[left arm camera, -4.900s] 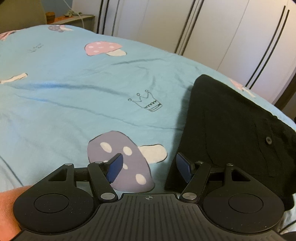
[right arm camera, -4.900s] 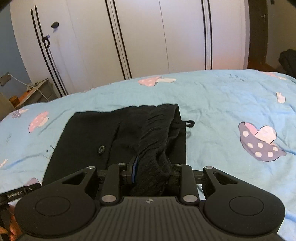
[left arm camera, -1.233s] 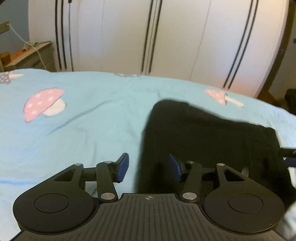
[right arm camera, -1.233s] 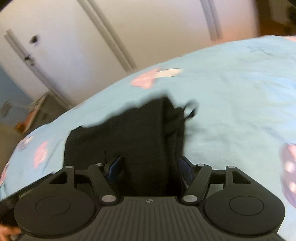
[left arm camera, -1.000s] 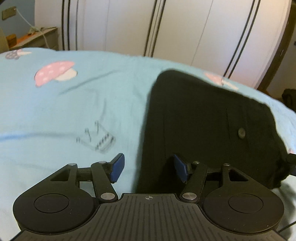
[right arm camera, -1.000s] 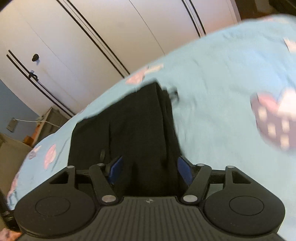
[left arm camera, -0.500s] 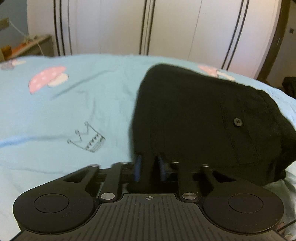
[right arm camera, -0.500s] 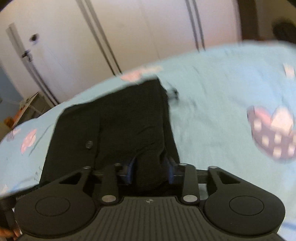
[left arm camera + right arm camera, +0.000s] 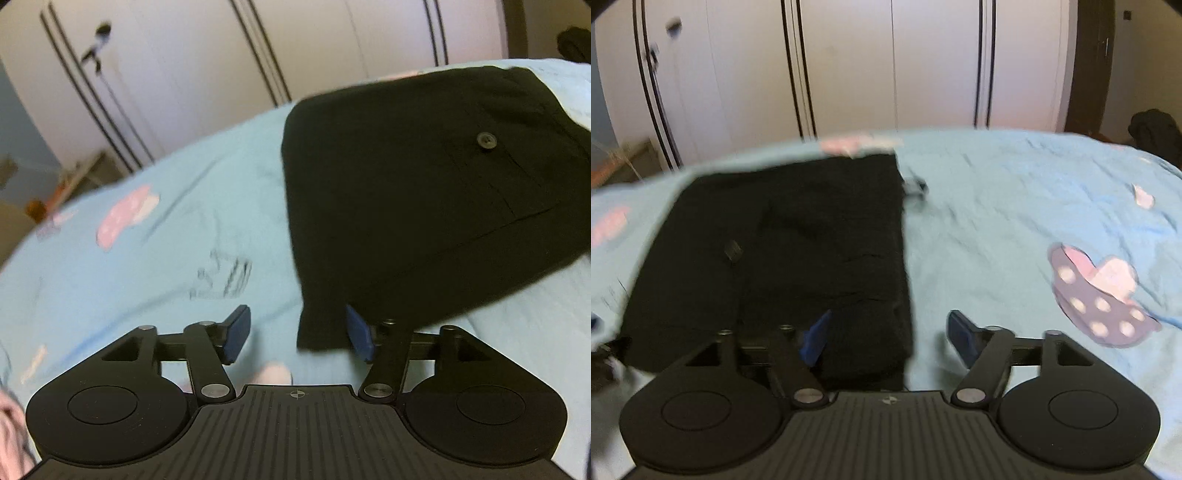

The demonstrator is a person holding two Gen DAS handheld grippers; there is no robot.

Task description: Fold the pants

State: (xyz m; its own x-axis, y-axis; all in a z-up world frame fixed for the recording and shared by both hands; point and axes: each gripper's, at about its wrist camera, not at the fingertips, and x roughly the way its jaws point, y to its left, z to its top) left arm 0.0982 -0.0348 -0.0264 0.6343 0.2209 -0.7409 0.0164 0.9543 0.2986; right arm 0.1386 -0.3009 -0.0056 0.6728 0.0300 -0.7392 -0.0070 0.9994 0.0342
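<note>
Black pants (image 9: 798, 240) lie folded, edges squared, on open blue bedsheet (image 9: 1015, 221).

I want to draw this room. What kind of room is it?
Most likely a bedroom. Black pants lie on a bed with a blue mushroom-print sheet, and tall white wardrobe doors stand behind it.

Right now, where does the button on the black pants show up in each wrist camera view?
Left wrist view: the button sits upper right, on the folded pants.
Right wrist view: the button shows left of centre, blurred.
Shared landmark: the white wardrobe doors behind the bed.
</note>
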